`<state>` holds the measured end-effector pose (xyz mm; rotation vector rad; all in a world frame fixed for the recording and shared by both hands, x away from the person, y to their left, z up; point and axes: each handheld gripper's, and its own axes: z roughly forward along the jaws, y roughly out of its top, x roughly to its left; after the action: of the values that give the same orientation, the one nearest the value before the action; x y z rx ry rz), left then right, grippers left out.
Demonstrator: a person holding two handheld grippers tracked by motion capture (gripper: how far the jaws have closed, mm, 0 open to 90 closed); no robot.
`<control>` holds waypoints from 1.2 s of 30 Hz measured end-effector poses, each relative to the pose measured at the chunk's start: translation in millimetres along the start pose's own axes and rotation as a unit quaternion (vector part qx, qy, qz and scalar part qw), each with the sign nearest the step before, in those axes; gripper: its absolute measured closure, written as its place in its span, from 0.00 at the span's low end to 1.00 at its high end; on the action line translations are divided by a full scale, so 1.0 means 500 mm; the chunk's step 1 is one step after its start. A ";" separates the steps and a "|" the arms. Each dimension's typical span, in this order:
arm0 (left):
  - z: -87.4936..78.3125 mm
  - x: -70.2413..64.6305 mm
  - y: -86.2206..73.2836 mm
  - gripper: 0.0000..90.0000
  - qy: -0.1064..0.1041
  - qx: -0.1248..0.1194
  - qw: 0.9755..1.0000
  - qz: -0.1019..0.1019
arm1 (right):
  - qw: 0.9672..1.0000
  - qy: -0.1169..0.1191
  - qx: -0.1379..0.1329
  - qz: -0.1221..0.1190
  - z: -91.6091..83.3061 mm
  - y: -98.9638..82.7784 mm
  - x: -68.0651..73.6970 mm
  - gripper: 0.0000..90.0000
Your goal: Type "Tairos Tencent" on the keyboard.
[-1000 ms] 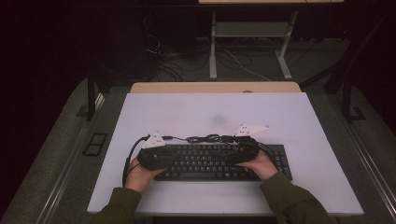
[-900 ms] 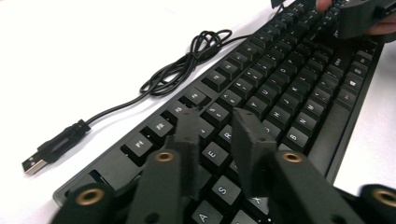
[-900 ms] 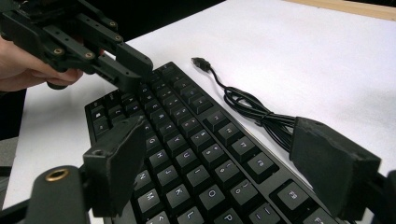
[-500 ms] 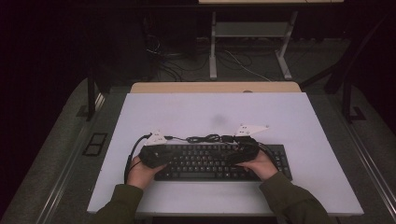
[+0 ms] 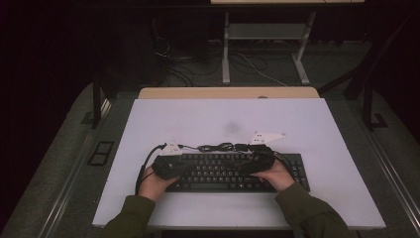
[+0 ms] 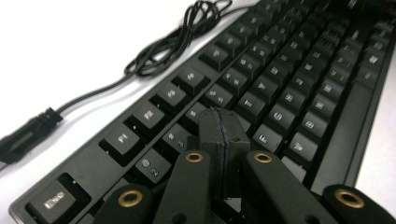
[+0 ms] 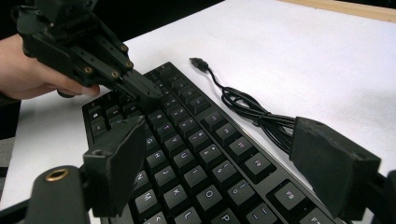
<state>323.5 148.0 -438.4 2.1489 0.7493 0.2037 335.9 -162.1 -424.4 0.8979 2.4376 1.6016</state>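
1. We see the left gripper point(image 6: 223, 140), its jaws having just closed together, tips over the black keyboard's point(image 6: 299, 84) upper letter keys.
2. The keyboard's cable point(image 6: 173, 46) lies bundled on the white table point(image 6: 70, 42).

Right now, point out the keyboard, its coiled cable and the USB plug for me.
keyboard point(image 5: 223, 171): high view, middle rows of keys.
coiled cable point(image 6: 180, 39): left gripper view, bundled loops beside the top key row.
USB plug point(image 7: 198, 62): right gripper view, dark connector at the cable's free end.
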 end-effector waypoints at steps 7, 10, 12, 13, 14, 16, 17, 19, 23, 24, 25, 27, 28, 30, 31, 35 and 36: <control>-0.008 -0.006 0.006 0.99 0.003 -0.008 1.000 0.002 | 1.000 0.002 0.001 -0.002 0.000 0.000 0.001 0.20; -0.014 -0.007 0.006 0.99 -0.001 -0.014 1.000 0.001 | 1.000 0.005 0.003 -0.001 0.001 0.000 0.001 0.20; -0.018 -0.007 0.006 0.98 -0.001 -0.017 1.000 0.001 | 1.000 0.008 0.004 0.000 0.000 0.000 0.000 0.20; -0.019 -0.008 0.005 0.96 -0.002 -0.019 1.000 0.001 | 1.000 0.010 0.005 0.000 0.000 0.000 -0.001 0.20; -0.022 -0.009 0.005 0.94 -0.002 -0.021 1.000 0.000 | 1.000 0.013 0.007 -0.001 -0.001 0.000 0.000 0.19; -0.027 -0.010 0.004 0.89 -0.001 -0.027 1.000 -0.003 | 1.000 0.015 0.011 -0.005 -0.001 0.001 0.000 0.19; -0.029 -0.011 0.004 0.87 -0.001 -0.029 1.000 -0.004 | 1.000 0.016 0.012 -0.007 -0.001 0.002 0.001 0.18; -0.032 -0.011 0.002 0.78 -0.003 -0.032 0.999 -0.007 | 1.000 0.021 0.012 -0.005 -0.001 0.005 0.002 0.17; -0.032 -0.014 0.001 0.63 -0.002 -0.031 0.999 -0.009 | 0.999 0.024 0.020 -0.005 0.005 0.013 0.004 0.18; -0.033 -0.015 0.001 0.60 -0.002 -0.031 0.999 -0.010 | 0.999 0.025 0.021 -0.005 0.008 0.015 0.004 0.18; -0.033 -0.015 0.001 0.56 -0.002 -0.033 0.999 -0.011 | 0.999 0.027 0.021 -0.006 0.011 0.018 0.005 0.18; -0.033 -0.016 0.000 0.49 0.000 -0.036 0.999 -0.011 | 0.999 0.028 0.022 -0.006 0.017 0.023 0.008 0.19; -0.033 -0.016 0.000 0.47 0.000 -0.035 0.999 -0.010 | 0.999 0.030 0.022 -0.008 0.019 0.025 0.009 0.21; -0.032 -0.018 0.000 0.42 0.002 -0.035 0.999 -0.009 | 0.999 0.032 0.022 -0.009 0.023 0.029 0.010 0.21; -0.031 -0.018 0.000 0.39 0.003 -0.036 0.999 -0.010 | 0.999 0.034 0.023 -0.009 0.024 0.030 0.010 0.24; -0.029 -0.018 -0.001 0.31 0.009 -0.036 0.999 -0.012 | 0.999 0.040 0.023 -0.010 0.030 0.030 0.012 0.34; -0.029 -0.018 -0.001 0.30 0.009 -0.036 0.999 -0.012 | 0.999 0.043 0.025 -0.013 0.031 0.030 0.013 0.36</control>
<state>310.3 152.5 -428.6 2.0714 0.7669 0.2332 342.8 -142.0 -417.1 0.8185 2.5458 1.6095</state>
